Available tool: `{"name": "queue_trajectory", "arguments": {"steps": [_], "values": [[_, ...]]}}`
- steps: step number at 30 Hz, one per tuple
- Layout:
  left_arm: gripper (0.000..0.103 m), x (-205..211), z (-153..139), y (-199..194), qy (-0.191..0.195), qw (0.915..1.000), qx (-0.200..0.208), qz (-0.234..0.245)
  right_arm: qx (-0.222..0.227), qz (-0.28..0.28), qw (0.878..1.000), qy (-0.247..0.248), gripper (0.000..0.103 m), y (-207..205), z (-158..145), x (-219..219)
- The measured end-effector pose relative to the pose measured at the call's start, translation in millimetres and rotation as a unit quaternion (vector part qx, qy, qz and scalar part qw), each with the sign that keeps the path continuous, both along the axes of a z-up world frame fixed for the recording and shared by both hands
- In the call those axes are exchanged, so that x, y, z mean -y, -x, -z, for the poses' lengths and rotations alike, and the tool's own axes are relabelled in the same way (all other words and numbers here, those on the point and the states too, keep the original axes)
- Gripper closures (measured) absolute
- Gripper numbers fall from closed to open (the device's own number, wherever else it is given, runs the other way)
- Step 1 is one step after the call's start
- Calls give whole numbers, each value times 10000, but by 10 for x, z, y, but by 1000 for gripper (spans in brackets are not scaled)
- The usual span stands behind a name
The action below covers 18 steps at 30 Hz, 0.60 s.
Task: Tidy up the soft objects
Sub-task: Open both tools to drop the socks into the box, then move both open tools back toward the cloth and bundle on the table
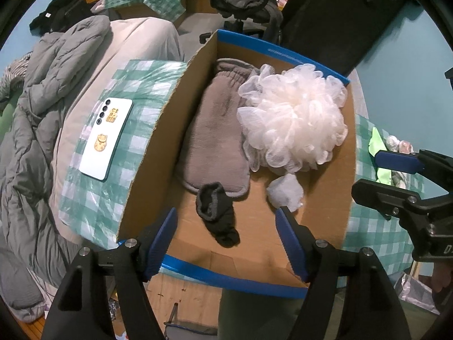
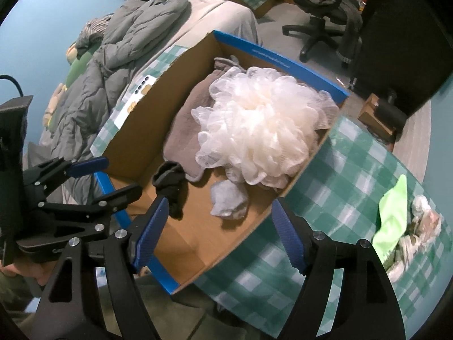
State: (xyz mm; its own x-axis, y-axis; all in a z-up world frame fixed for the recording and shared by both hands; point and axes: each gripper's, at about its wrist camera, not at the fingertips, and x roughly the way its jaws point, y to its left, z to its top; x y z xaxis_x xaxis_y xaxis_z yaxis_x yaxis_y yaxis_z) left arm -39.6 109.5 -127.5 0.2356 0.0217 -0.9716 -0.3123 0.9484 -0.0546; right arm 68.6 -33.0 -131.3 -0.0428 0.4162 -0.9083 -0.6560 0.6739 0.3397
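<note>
- Four soft things are lying in the cardboard box (image 1: pixel 147 153) as we're looking down: a frilly white mesh bath pouf (image 1: pixel 294 119), a flat grey plush mitt (image 1: pixel 215 130), a crumpled black sock (image 1: pixel 218 212) and a small pale balled-up sock (image 1: pixel 286 191).
- We're seeing the pouf bulging at the far right of the box, partly overlapping the mitt, which is stretching along the box floor.
- We're holding the left gripper (image 1: pixel 226 240) over the near end, its blue pads standing wide apart with nothing clamped; the black sock is lying on the floor below.
- We're keeping the right gripper (image 2: pixel 218 235) spread wide too, gripping nothing, above the box's near right wall.
- Outside the box, a white phone (image 1: pixel 106 141) is resting on the green checked cloth (image 1: pixel 93 198), and a lime-green rag (image 2: pixel 392 215) is sitting on the cloth to the right.
</note>
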Motion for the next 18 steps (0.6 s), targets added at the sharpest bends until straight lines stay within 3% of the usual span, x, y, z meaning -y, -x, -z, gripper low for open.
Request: {"name": "queue_trajectory", "arguments": {"steps": [18], "values": [[25, 403, -164, -86, 46, 9994, 101, 320, 99, 681, 9975, 128, 26, -104, -54, 607]]}}
